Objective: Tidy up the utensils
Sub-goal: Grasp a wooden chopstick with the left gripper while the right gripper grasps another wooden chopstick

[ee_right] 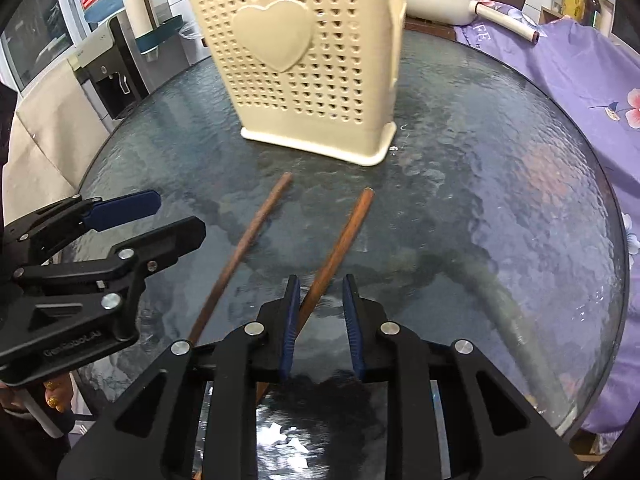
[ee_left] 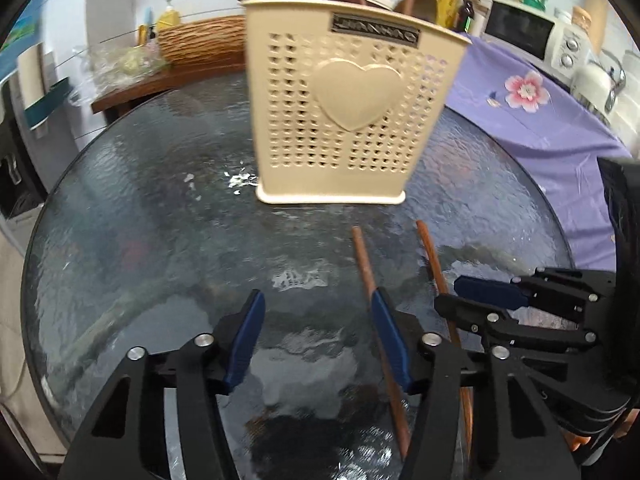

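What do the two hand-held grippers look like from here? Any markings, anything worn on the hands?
Both the left hand-held gripper and the right hand-held gripper are matte black linkage frames with silver pivot bolts and ribbed dark-blue pads. The left one's body shows pale lettering, too small to read. Gold-decorated nails show beneath it.

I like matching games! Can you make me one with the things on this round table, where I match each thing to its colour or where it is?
Things:
1. utensil holder
2. chopsticks
3. cloth
4. table

Descriptions:
A. purple with pink flowers
B. dark bumpy glass
C. cream with a big heart
D. brown, lying flat on the glass

Pairs: 1-C, 2-D, 3-A, 4-B
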